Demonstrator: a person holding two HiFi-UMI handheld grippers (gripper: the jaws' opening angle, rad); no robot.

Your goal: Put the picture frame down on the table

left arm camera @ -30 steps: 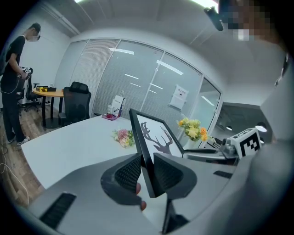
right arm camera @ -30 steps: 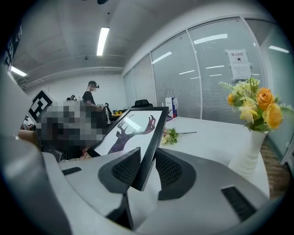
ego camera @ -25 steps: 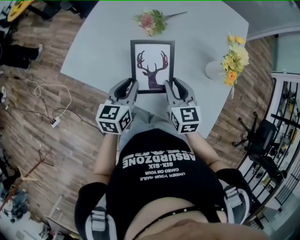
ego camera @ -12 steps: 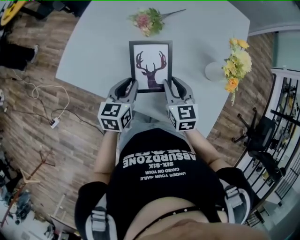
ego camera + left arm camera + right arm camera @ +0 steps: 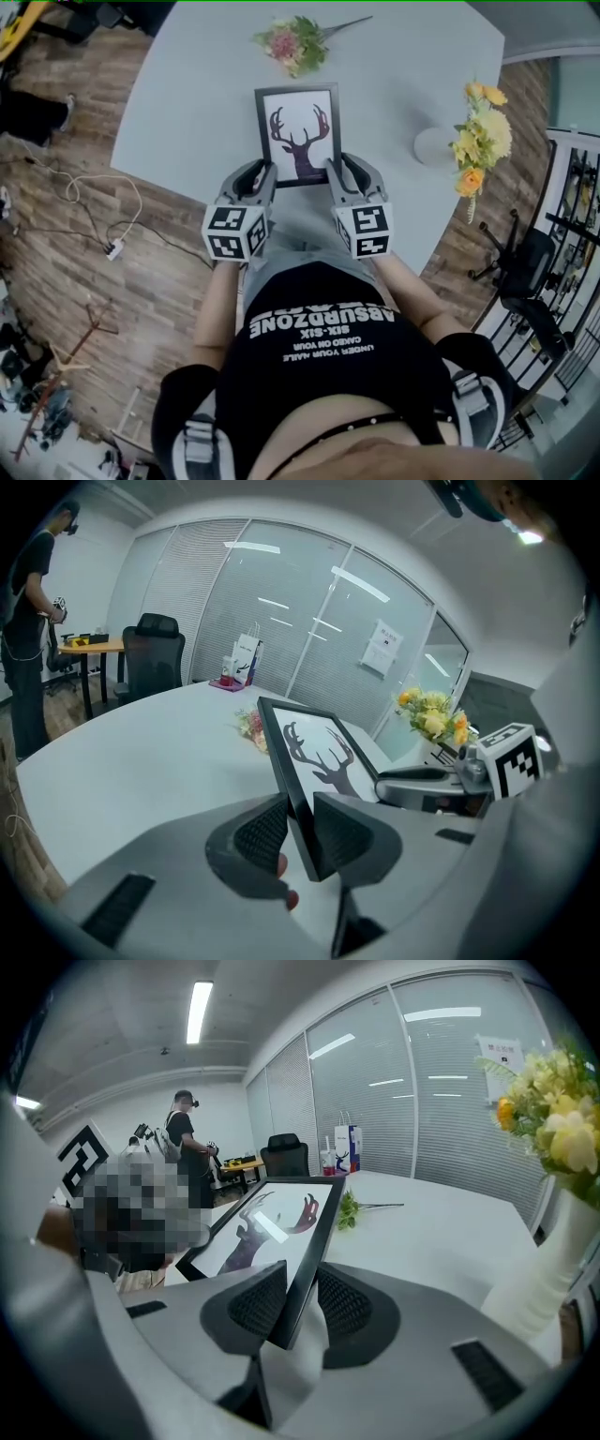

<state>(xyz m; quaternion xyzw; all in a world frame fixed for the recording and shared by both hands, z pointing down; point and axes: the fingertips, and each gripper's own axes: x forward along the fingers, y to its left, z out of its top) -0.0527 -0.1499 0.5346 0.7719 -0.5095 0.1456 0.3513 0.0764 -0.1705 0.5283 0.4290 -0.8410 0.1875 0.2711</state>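
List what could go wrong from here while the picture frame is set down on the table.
1. The left tongs and right tongs pinch the picture frame only at its near corners, so it may pivot or slip out and slap the table.
2. The flower sprig lies just beyond the frame's far edge; a forward slide might land on it.
3. Opening one side first could twist the frame.

The picture frame [image 5: 299, 134] is over the worktop's [image 5: 197, 94] near edge. The left hand-held gripper [image 5: 266, 176] clamps its near-left corner and the right hand-held gripper [image 5: 335, 172] its near-right. A flower sprig [image 5: 293, 42] lies behind it, and a vase [image 5: 433, 147] stands to its right.
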